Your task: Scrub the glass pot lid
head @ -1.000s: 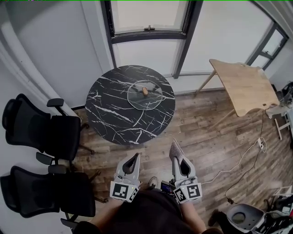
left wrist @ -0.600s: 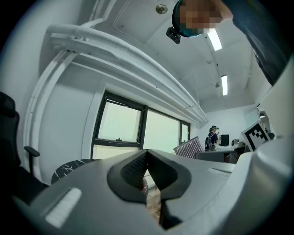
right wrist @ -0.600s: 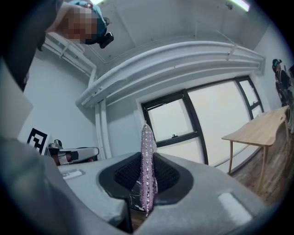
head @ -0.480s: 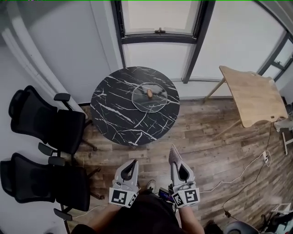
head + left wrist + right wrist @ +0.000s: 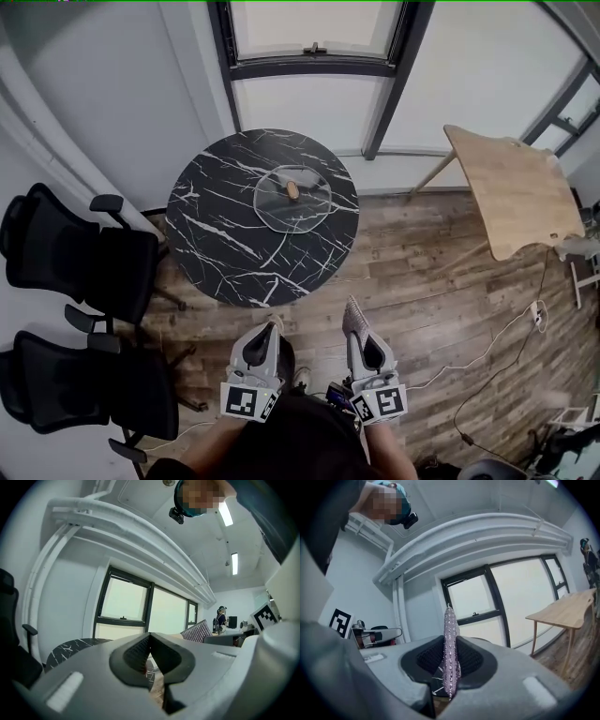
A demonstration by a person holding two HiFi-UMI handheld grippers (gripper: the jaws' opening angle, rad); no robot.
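A glass pot lid (image 5: 292, 198) with a brown knob lies on the round black marble table (image 5: 225, 234), toward its far right side. My left gripper (image 5: 265, 329) is held low near my body, well short of the table, its jaws shut with nothing between them (image 5: 149, 649). My right gripper (image 5: 356, 323) is beside it, shut on a glittery pink scrub pad (image 5: 354, 314) that sticks up out of the jaws (image 5: 449, 648). Both grippers are far from the lid.
Two black office chairs (image 5: 80, 258) stand left of the table. A light wooden table (image 5: 511, 187) stands at the right. Windows (image 5: 309, 33) and white wall lie behind. A white cable (image 5: 487, 337) runs over the wood floor at right.
The view has shifted, so the table and lid sit slightly lower and further left. Both grippers stay in front of my body, still holding as before.
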